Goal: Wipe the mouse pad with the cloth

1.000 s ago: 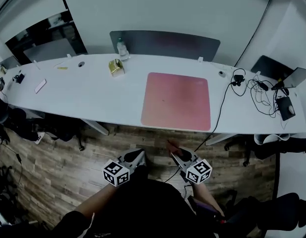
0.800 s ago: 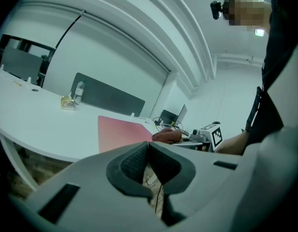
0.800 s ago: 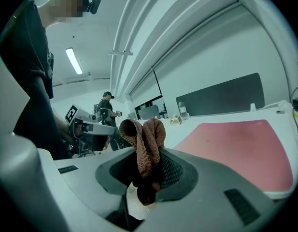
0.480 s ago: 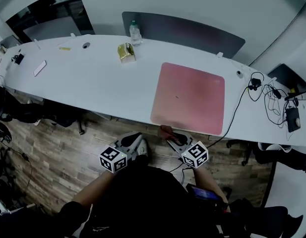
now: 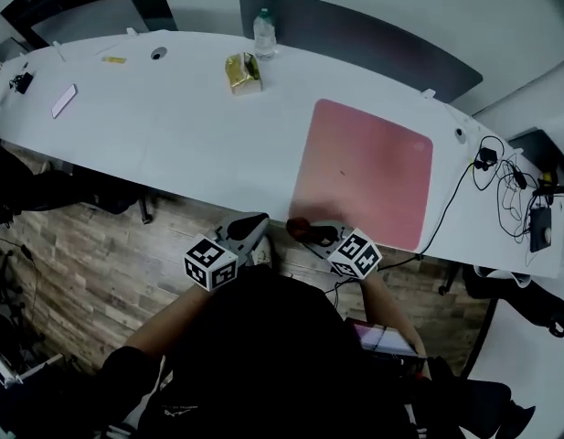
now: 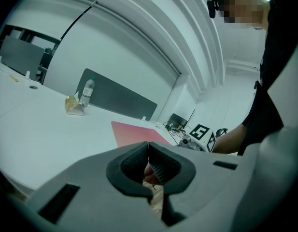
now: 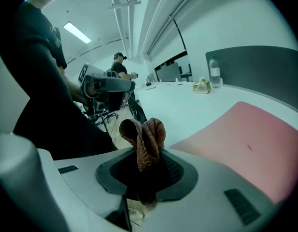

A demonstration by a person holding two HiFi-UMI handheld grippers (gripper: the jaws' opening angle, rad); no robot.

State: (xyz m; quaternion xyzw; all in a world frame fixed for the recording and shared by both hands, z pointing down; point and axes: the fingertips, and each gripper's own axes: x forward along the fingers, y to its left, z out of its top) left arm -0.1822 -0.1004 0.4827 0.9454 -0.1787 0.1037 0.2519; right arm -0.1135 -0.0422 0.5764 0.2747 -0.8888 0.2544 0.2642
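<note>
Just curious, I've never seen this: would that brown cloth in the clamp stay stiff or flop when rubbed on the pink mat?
Probably floppy: the cloth folds over above the right gripper. Its knitted texture likely grips the mouse pad rather than sliding.

Legend: the left forearm (image 5: pixel 170 335) and right forearm (image 5: pixel 377 296) are extending forward, with the gripper tips converging. The left gripper (image 5: pixel 253 223) is pointing ahead and rightward, its jaws pressed together on nothing. The right gripper (image 5: pixel 305 232) is pointing leftward, its jaws clamping a bunched cloth (image 7: pixel 145 138).
</note>
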